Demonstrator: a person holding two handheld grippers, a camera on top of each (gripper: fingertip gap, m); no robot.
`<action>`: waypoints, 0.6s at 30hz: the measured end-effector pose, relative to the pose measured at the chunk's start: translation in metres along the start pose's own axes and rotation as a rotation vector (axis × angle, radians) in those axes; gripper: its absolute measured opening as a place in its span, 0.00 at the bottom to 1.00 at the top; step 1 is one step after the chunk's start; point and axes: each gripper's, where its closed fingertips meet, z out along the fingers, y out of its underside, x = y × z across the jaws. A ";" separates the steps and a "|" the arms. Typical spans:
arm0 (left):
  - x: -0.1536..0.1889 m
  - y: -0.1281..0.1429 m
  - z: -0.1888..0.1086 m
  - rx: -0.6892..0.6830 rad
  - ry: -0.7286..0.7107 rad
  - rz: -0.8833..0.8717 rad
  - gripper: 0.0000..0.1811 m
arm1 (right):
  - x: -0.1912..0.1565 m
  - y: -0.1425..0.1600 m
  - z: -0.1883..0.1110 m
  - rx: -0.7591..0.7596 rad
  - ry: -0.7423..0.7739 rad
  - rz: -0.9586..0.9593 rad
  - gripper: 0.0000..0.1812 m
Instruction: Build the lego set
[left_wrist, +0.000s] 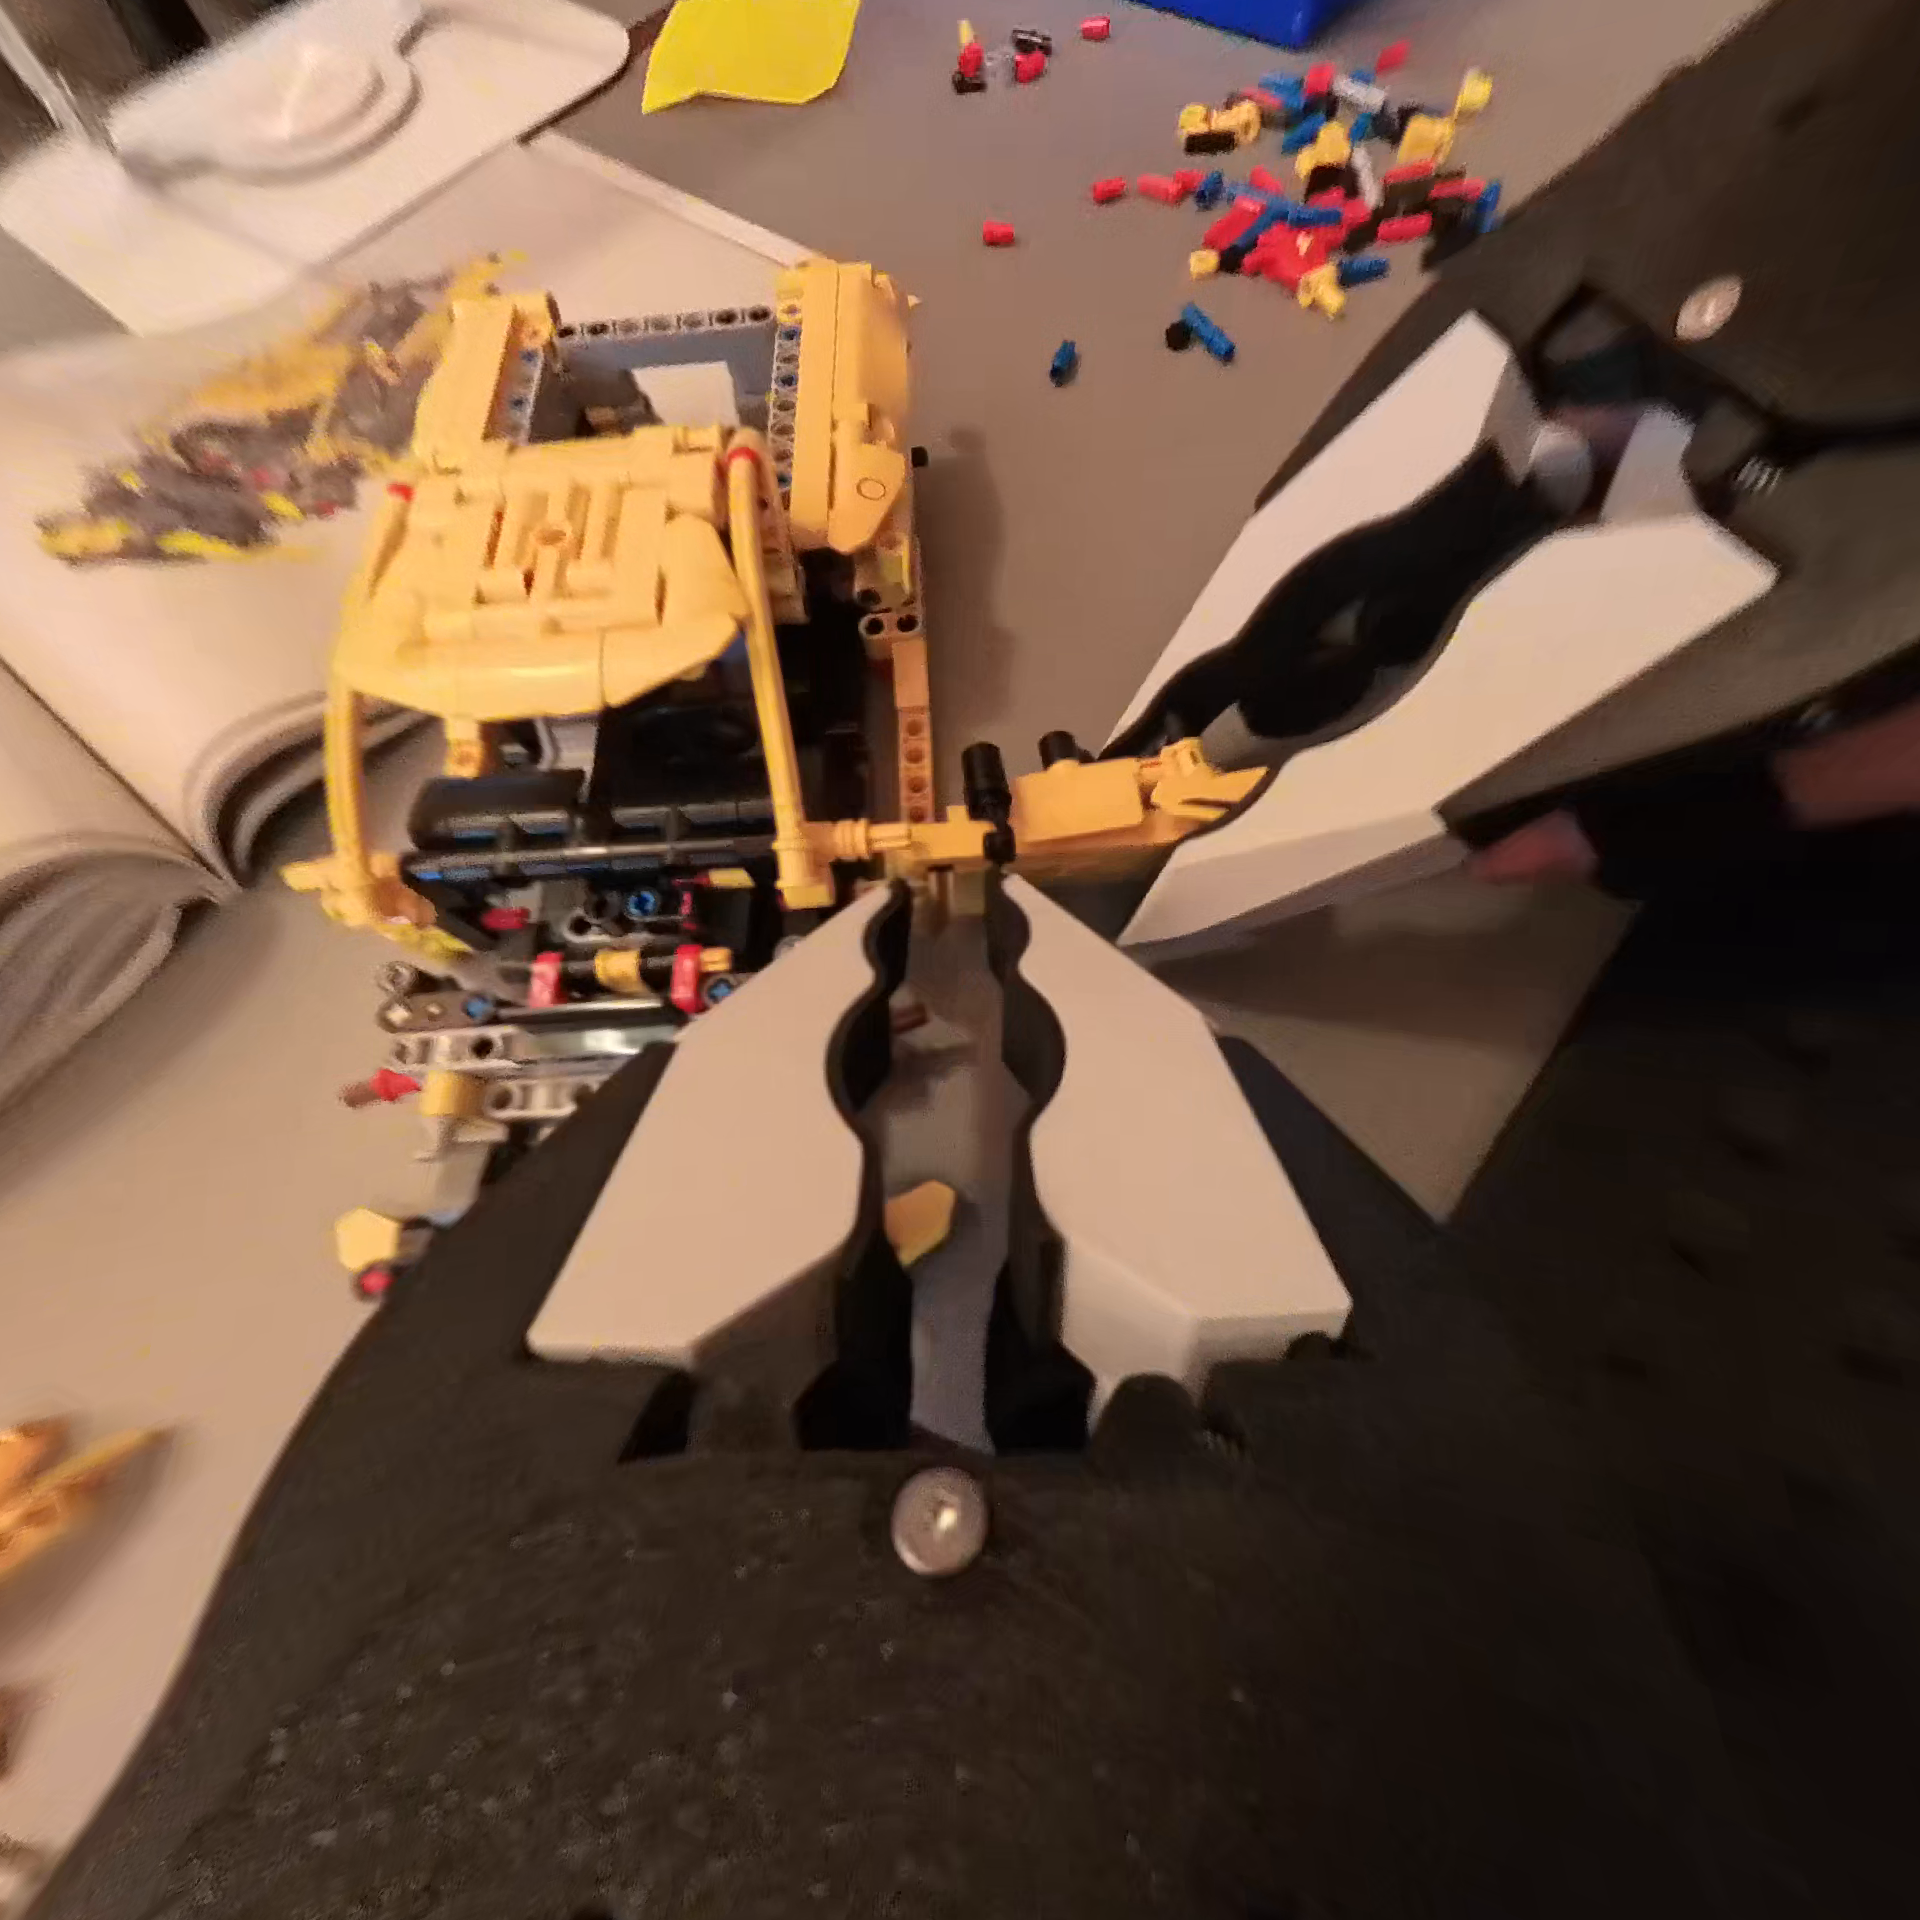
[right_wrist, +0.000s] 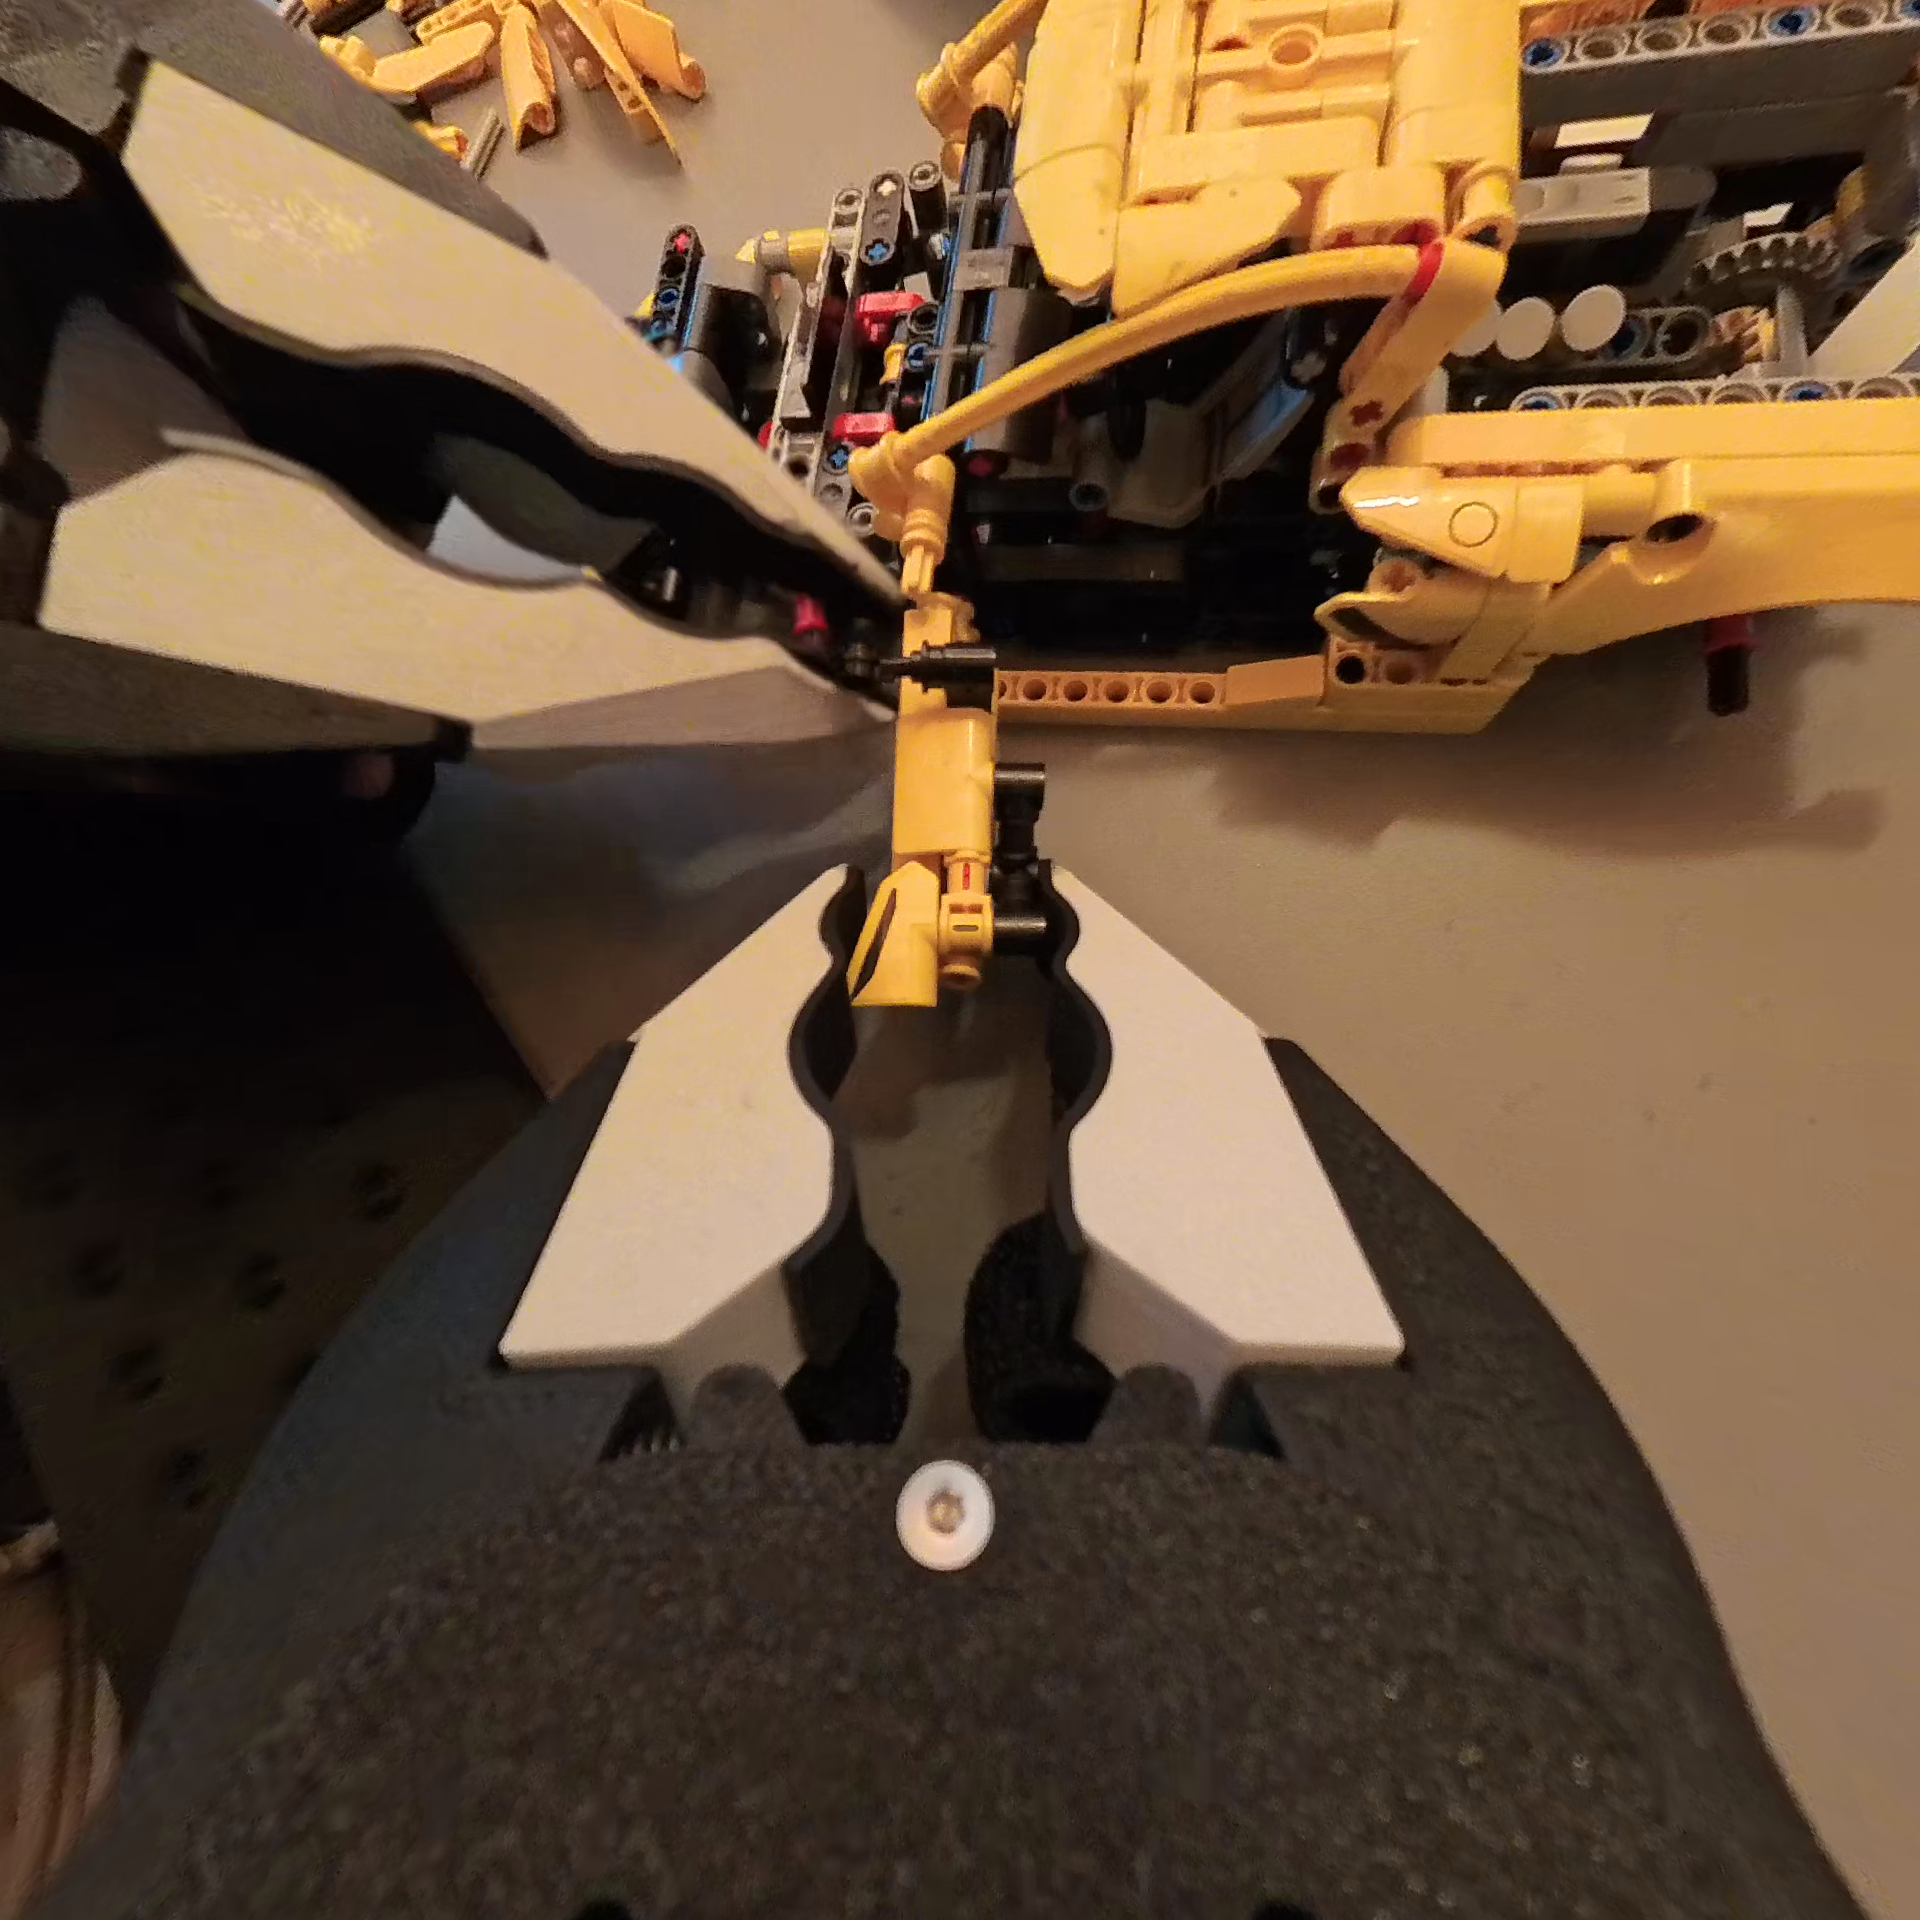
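Note:
The half-built yellow lego vehicle (left_wrist: 623, 582) stands on the grey table and also shows in the right wrist view (right_wrist: 1299, 208). A small yellow sub-assembly with black pins (right_wrist: 940, 790) sits at the model's front corner, at the end of a thin yellow hose (right_wrist: 1143, 322). My right gripper (right_wrist: 951, 883) is shut on its outer end. My left gripper (left_wrist: 940, 894) is shut on its inner end, beside the hose connector. In the left wrist view the right gripper (left_wrist: 1184, 769) comes in from the right, holding the sub-assembly (left_wrist: 1081, 810). The left gripper (right_wrist: 883, 634) reaches in from the left.
An open instruction book (left_wrist: 156, 675) lies left of the model. A pile of small red, blue, yellow and black pieces (left_wrist: 1330, 197) lies at the far right. A yellow sheet (left_wrist: 748, 52) and a white tray (left_wrist: 312, 125) are at the back. Loose yellow panels (right_wrist: 540, 62) lie nearby. The grippers are tip to tip, or close to it.

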 end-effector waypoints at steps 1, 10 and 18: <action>-0.001 0.002 0.001 -0.002 -0.008 0.058 0.15 | 0.000 0.000 0.000 0.001 -0.001 0.000 0.17; 0.008 0.007 0.000 0.004 0.109 0.172 0.23 | -0.001 0.001 0.000 -0.004 -0.005 0.001 0.17; 0.009 0.004 0.001 0.029 0.110 0.211 0.23 | -0.001 0.001 0.001 -0.009 -0.008 -0.001 0.17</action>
